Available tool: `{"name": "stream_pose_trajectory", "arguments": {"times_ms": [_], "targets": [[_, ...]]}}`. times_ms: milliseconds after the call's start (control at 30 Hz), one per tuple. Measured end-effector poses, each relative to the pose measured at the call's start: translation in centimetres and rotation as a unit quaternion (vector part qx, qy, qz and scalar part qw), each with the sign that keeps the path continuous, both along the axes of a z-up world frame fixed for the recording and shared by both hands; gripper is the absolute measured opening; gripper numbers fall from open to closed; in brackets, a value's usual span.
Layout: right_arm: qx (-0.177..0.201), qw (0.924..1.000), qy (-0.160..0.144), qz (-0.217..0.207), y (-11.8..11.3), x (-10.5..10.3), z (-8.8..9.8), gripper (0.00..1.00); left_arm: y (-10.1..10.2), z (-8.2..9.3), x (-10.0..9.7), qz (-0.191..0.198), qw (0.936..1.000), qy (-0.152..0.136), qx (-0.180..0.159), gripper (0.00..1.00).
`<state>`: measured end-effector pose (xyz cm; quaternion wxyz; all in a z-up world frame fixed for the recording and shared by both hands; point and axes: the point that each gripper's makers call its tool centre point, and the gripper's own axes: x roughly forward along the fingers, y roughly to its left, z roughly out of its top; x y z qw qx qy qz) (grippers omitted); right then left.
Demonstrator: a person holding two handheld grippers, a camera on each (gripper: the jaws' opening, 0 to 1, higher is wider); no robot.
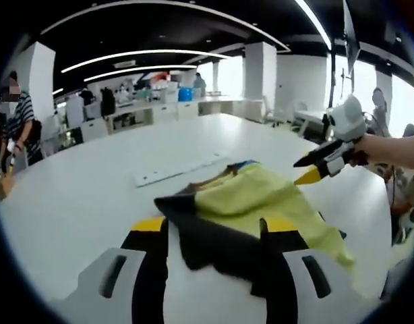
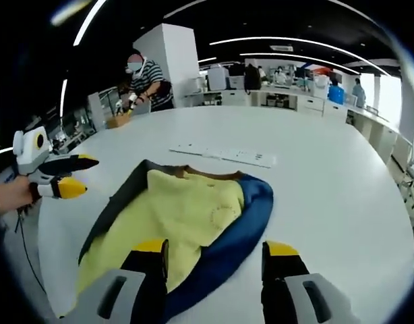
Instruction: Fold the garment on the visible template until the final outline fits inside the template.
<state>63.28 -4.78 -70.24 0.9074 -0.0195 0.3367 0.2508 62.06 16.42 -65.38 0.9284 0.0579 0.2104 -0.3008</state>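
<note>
A yellow garment point(image 1: 261, 196) with dark and blue panels lies crumpled on the white table point(image 1: 92, 196). In the right gripper view the garment point(image 2: 187, 209) shows its yellow inside, a blue edge on the right and a dark edge on the left. My left gripper point(image 1: 214, 226) is open, low over the garment's near dark part. My right gripper point(image 2: 217, 248) is also open, hovering at the garment's near edge. The right gripper point(image 1: 303, 172) hangs above the cloth's right side, its jaws apart. The left gripper point(image 2: 85, 174) stands off the garment's left side, its jaws apart too.
A flat white strip point(image 1: 180, 169) point(image 2: 224, 155) lies on the table just beyond the garment. A person in a striped shirt point(image 2: 143, 77) stands at the table's far side. Desks, pillars and more people fill the background.
</note>
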Motion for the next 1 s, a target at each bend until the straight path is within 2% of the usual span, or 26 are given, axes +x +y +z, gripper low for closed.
{"name": "stream_pose_trajectory", "arguments": {"times_ms": [300,400,533,733,1000], "targets": [[-0.006,0.9996,0.004,0.027,-0.1,-4.4,-1.0,0.49,-1.3,-0.7,-3.1,-0.02,0.9997,0.012,-0.009,0.48],[0.002,0.9993,0.014,0.034,0.2,-5.9,-1.3,0.49,-1.8,-1.1,-3.8,-0.023,0.9995,0.016,-0.016,0.48],[-0.002,0.9987,0.016,0.048,0.8,-7.7,-1.5,0.49,-2.6,-1.6,-5.1,-0.034,0.9993,0.017,-0.008,0.46],[0.009,0.9975,0.026,0.065,1.9,-9.9,-1.8,0.48,-3.2,-2.6,-6.6,-0.032,0.9989,0.034,-0.012,0.43],[0.004,0.9966,0.03,0.076,3.0,-12.2,-2.9,0.42,-4.1,-4.6,-8.8,-0.027,0.9981,0.054,-0.012,0.36]]}}
